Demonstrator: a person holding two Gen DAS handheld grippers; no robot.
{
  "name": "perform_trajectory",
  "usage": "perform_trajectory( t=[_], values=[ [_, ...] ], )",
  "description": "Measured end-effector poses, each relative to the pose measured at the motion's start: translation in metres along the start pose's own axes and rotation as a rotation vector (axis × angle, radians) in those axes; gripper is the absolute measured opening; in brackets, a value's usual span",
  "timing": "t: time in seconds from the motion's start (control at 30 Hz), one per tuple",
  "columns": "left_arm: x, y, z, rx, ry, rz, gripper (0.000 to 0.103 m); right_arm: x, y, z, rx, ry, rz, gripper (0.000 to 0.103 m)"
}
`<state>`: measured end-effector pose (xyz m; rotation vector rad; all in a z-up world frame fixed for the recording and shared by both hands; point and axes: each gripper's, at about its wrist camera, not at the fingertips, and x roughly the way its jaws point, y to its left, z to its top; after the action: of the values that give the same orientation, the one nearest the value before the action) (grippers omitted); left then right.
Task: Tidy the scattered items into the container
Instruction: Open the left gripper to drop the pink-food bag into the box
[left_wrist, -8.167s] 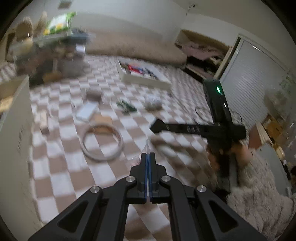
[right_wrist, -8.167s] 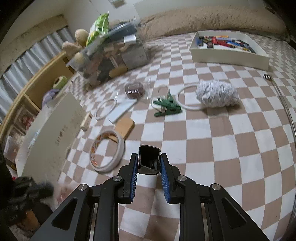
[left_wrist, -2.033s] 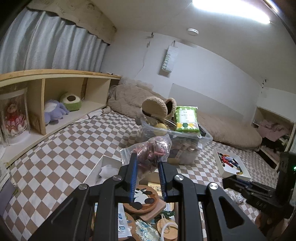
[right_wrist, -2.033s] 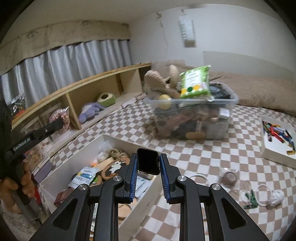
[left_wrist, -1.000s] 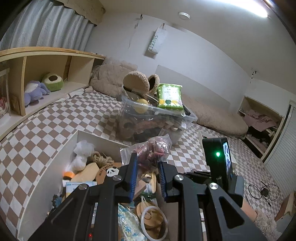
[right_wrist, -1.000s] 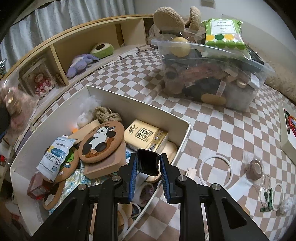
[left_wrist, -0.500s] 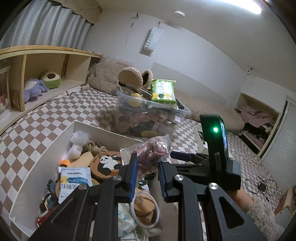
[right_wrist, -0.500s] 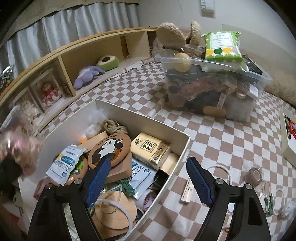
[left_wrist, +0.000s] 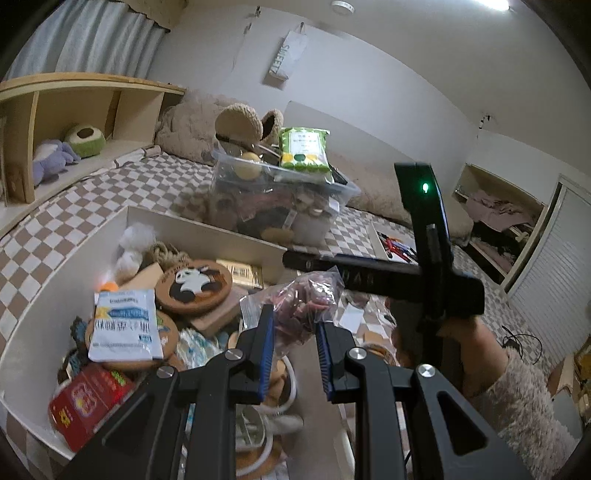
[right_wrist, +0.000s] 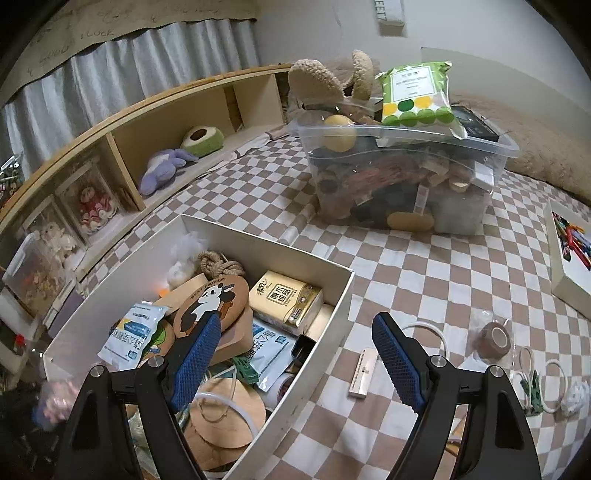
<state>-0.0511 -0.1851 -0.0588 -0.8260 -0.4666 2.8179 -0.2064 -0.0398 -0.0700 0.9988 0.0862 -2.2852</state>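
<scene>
The floor was a brown-and-white checked mat (right_wrist: 424, 280); on the bare stretch nearest the right gripper (right_wrist: 295, 354) lay a small white stick-shaped box (right_wrist: 364, 373), a brown tape roll (right_wrist: 495, 338), thin white rings (right_wrist: 428, 332) and a green clip (right_wrist: 533, 393). That gripper's blue-padded fingers stood wide apart with nothing between them, poised over the right-hand edge of the white container (right_wrist: 306, 373).

Inside the container sat a round panda coaster (right_wrist: 210, 299), a yellow tissue pack (right_wrist: 286, 299), white-and-blue sachets (right_wrist: 133, 334), a knot of rope (right_wrist: 218, 264), a small black box (right_wrist: 303, 349) against the right wall, and flat wooden discs (right_wrist: 221, 421).

The left gripper (left_wrist: 295, 325) was clamped on a clear bag of pinkish-brown pieces (left_wrist: 303, 299), crinkled and knotted at the top, held in the air above the container's near end (left_wrist: 33, 321), not in it. A red packet (left_wrist: 88, 398) lay in the near corner below.

Farther back stood a clear plastic bin (right_wrist: 406, 177) heaped with oddments, a green wipes pack (right_wrist: 417, 92) on top. A wooden shelf (right_wrist: 155, 110) with plush toys (right_wrist: 166, 164) ran along the curtained wall, and a shallow white tray (right_wrist: 565, 273) of coloured bits lay at the right.
</scene>
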Motion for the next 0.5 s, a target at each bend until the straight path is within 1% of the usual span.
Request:
perform_trajectory(
  t=[0.13, 0.17, 0.2, 0.23, 0.27, 0.4, 0.5],
  values=[
    [-0.001, -0.003, -0.009, 0.009, 0.024, -0.012, 0.022, -0.004, -0.001, -0.001, 0.011, -0.006, 0.001, 0.084],
    [-0.001, -0.004, -0.010, 0.010, 0.030, -0.013, 0.024, -0.006, -0.001, -0.001, 0.012, -0.008, 0.002, 0.084],
    [0.000, -0.004, -0.011, 0.009, 0.034, -0.002, 0.040, -0.008, -0.001, -0.001, 0.014, -0.012, 0.003, 0.084],
    [-0.001, -0.004, -0.011, 0.007, 0.030, 0.012, 0.053, -0.010, -0.001, -0.001, 0.015, -0.016, 0.005, 0.084],
    [-0.003, -0.004, -0.010, 0.008, 0.020, 0.026, 0.071, -0.011, 0.000, -0.001, 0.015, -0.018, 0.006, 0.084],
    [-0.011, -0.003, -0.008, 0.009, -0.019, 0.036, 0.072, -0.017, 0.002, 0.001, 0.012, -0.032, 0.010, 0.084],
    [-0.012, 0.002, -0.006, -0.003, -0.022, 0.051, 0.072, -0.020, 0.005, 0.002, 0.010, -0.037, 0.013, 0.084]
  ],
)
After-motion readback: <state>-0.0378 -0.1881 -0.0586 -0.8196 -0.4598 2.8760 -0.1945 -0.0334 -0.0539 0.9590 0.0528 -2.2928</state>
